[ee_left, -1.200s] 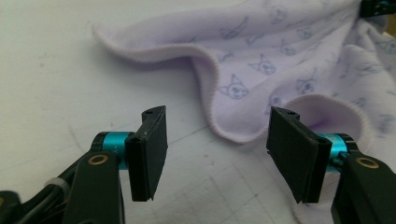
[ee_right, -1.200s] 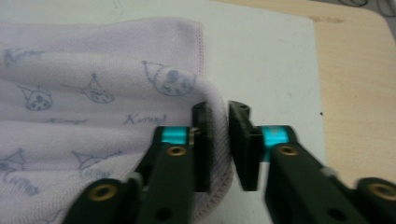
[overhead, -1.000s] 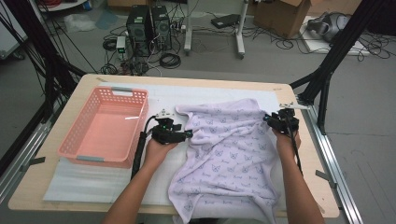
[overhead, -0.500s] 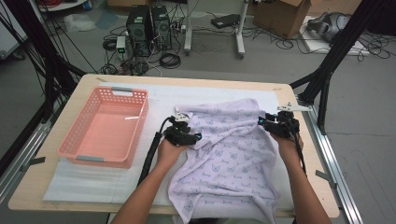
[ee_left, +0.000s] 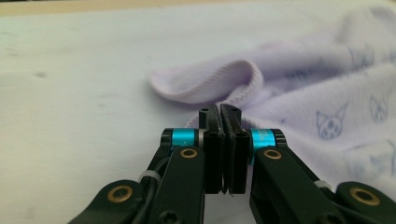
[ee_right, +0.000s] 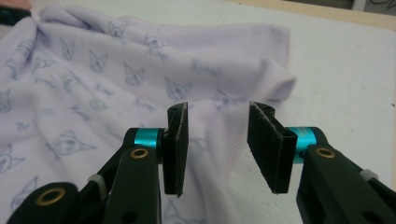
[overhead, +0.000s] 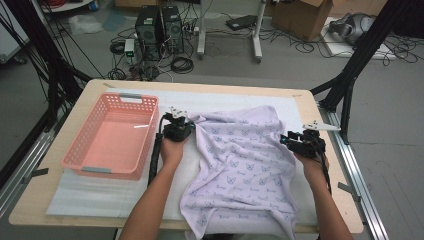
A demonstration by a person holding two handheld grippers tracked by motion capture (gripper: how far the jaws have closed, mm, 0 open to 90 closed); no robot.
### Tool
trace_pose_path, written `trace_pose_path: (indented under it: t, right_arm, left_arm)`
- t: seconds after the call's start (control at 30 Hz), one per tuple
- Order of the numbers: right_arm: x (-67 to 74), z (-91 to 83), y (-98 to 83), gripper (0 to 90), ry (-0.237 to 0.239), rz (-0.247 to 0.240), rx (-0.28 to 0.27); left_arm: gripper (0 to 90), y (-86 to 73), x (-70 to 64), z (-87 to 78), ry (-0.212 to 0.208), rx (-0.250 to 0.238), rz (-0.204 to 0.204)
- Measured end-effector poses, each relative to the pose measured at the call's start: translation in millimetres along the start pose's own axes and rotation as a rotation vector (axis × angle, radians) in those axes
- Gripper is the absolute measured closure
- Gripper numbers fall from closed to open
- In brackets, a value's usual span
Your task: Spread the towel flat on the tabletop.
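The high view looks forward and down on the table point(overhead: 60, 215) from above the person's side, taking in the floor beyond. The 2 gripper views sit low and close (each just behind its own jaws), and all 3 share the lilac cloth point(overhead: 240, 165) point(ee_left: 327, 98) point(ee_right: 93, 84).

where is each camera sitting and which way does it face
High view: fixed above the person's side, looking forward and down on the table, pink basket and lilac cloth; both forearms come in from the bottom, left tool and right tool.
Left gripper view: rides on the left tool, looking low across the white mat at the cloth's rolled edge; its jaws are shut on that edge.
Right gripper view: rides on the right tool, looking over the cloth; its jaws stand open.
All three share the cloth.
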State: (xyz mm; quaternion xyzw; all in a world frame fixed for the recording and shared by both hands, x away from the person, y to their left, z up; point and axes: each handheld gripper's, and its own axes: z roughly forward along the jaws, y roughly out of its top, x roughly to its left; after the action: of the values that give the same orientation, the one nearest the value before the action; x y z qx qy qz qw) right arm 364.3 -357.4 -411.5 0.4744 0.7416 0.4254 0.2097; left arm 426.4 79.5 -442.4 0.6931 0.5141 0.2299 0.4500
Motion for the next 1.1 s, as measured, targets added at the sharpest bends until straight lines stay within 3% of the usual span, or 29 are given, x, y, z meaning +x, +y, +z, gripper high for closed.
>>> trace_pose_path:
  t: [0.13,0.2,0.23,0.3,0.4,0.5,0.6,0.63,0.67,0.7,0.77,0.83,0.9,1.1]
  right_arm:
    - [-4.3,1.7,-6.9,57.2,0.035,0.022,0.049]
    - [-2.2,8.5,-10.4,56.6,0.083,0.008,0.088]
    - [0.2,12.5,-11.3,56.1,0.082,-0.018,0.111]
    - [4.6,20.5,-12.1,56.0,0.028,-0.057,0.143]
    - [4.6,32.2,-14.5,58.4,0.028,-0.063,0.166]
    - [4.7,36.9,-15.3,61.6,0.035,-0.084,0.168]
    - [4.2,36.9,-15.5,70.9,0.022,-0.097,0.170]
    - [3.6,36.7,-15.1,82.0,0.022,-0.119,0.171]
    - [2.0,36.5,-14.5,86.0,0.037,-0.132,0.172]
    - [0.4,36.6,-14.2,86.4,0.018,-0.132,0.167]
    - [-8.1,35.0,-14.6,86.5,-0.082,-0.087,0.130]
    - [-19.6,31.6,-17.3,85.5,-0.141,0.031,0.072]
    - [-21.5,31.3,-18.6,79.5,-0.125,0.058,0.072]
    - [-11.1,14.3,-18.4,65.0,-0.078,0.042,0.033]
  left_arm:
    - [83.0,-2.7,2.0,1.0,-0.053,0.008,-0.043]
    - [64.4,-2.5,-0.4,-0.4,-0.098,0.004,-0.065]
    - [62.2,-2.3,-2.5,-1.6,-0.113,-0.004,-0.051]
    - [58.3,-1.6,-5.5,-4.1,-0.138,-0.013,-0.034]
    - [54.1,-0.9,-7.9,-7.4,-0.184,-0.028,-0.029]
    - [47.0,-4.2,-9.6,-7.6,-0.281,-0.012,-0.033]
    - [45.1,-10.1,-14.9,-9.1,-0.327,-0.001,0.000]
    - [44.5,-12.1,-16.5,-10.2,-0.342,0.003,0.009]
    - [44.0,-12.9,-17.2,-11.0,-0.351,0.006,0.014]
    - [43.2,-13.2,-17.7,-12.3,-0.361,0.020,0.024]
    - [41.1,-12.8,-18.7,-16.1,-0.379,0.034,0.026]
    - [40.1,-12.1,-20.2,-22.0,-0.387,0.033,0.037]
    - [40.0,-14.1,-21.6,-27.4,-0.390,0.033,0.051]
    - [39.1,-31.7,-27.8,-35.3,-0.408,0.104,0.073]
